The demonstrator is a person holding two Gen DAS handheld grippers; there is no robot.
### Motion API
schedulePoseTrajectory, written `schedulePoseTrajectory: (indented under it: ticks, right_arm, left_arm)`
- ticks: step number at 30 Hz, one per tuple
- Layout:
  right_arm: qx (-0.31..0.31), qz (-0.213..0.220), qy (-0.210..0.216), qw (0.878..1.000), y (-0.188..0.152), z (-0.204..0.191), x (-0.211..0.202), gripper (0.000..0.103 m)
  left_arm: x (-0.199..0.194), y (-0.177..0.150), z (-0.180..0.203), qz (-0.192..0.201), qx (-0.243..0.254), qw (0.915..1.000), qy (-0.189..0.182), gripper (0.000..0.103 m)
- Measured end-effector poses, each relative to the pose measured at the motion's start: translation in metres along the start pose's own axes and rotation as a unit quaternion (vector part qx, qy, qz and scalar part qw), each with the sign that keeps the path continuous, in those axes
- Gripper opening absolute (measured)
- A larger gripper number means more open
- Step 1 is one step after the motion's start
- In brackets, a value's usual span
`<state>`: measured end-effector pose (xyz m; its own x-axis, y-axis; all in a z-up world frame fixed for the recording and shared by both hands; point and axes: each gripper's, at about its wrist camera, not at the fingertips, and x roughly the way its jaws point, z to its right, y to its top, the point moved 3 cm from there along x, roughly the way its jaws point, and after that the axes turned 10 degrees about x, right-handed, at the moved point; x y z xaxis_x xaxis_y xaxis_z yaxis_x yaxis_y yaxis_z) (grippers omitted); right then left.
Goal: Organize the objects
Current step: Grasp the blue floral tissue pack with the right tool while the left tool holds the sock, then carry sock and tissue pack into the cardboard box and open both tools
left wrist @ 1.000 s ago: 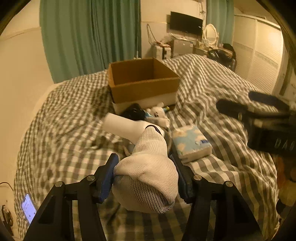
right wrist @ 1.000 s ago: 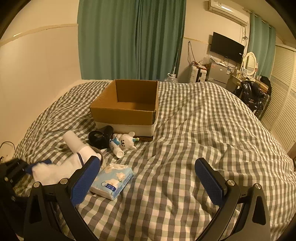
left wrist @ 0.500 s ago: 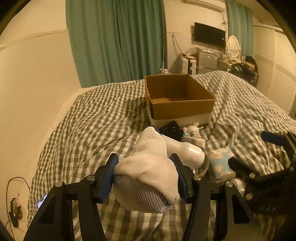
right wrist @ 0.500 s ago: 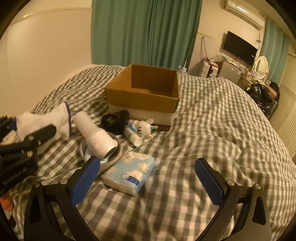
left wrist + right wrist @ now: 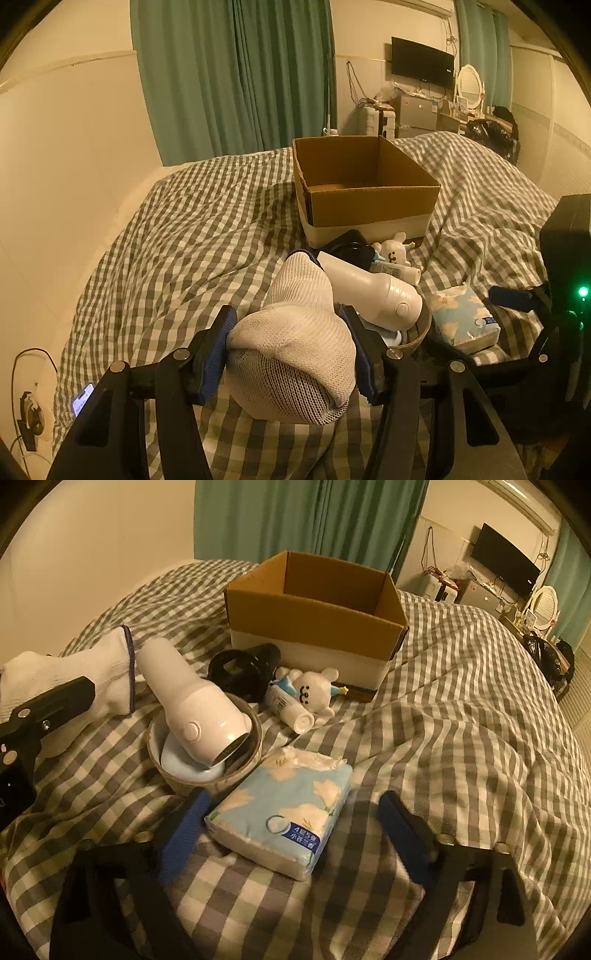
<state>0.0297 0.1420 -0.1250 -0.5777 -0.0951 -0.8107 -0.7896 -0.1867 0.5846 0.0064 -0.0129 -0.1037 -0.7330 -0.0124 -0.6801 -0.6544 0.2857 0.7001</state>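
My left gripper (image 5: 290,354) is shut on a white sock (image 5: 295,332) and holds it above the checked bedspread; the right wrist view shows the same sock (image 5: 92,672) at the far left. Low over the bed, my right gripper (image 5: 291,812) straddles a light blue tissue pack (image 5: 288,805). Its jaws are closing, and the right pad still stands apart from the pack. An open cardboard box (image 5: 314,609) sits behind, with its inside empty as far as I can see.
A white hair dryer (image 5: 195,701) rests in a bowl (image 5: 207,779) beside the pack. A black object (image 5: 243,664), a white plush toy (image 5: 314,690) and a tube (image 5: 288,709) lie before the box. A wall runs along the bed's left; a phone (image 5: 83,400) lies below.
My right gripper came down and forward over the tissue pack, and its jaws narrowed around it. My left gripper kept the sock and swung so the box sits more central.
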Motion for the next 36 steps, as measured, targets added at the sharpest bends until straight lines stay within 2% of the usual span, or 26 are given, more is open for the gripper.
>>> schedulePoseTrajectory:
  ticks: [2,4,9,22,28,29,36]
  right_arm:
    - [-0.001,-0.003,0.002,1.0,-0.001,0.0,0.001,0.068]
    - [-0.004,-0.004,0.002,1.0,-0.002,-0.001,-0.001,0.063]
    - [-0.003,0.0,0.01,1.0,-0.001,-0.003,-0.007,0.062]
    - [-0.013,0.066,0.007,0.998,0.024,0.007,-0.056,0.061]
    - [-0.03,0.105,-0.003,0.994,0.057,0.01,-0.081,0.061]
    - [-0.034,0.111,-0.001,0.993,0.062,0.01,-0.086,0.061]
    - [-0.044,0.145,0.014,0.988,0.11,0.016,-0.119,0.061]
  left_arm:
    - [-0.001,-0.001,0.001,0.001,0.003,1.0,-0.001,0.059]
    - [-0.002,-0.001,0.002,0.003,0.005,1.0,0.0,0.059]
    - [-0.002,0.001,0.002,0.003,0.005,1.0,-0.002,0.059]
    - [-0.016,0.017,0.005,0.02,0.007,0.9997,-0.013,0.059]
    - [-0.022,0.047,-0.003,0.033,0.0,0.999,-0.028,0.059]
    - [-0.022,0.053,-0.009,0.024,-0.031,0.9992,-0.008,0.059]
    - [-0.032,0.117,-0.04,0.052,-0.039,0.9978,-0.015,0.059]
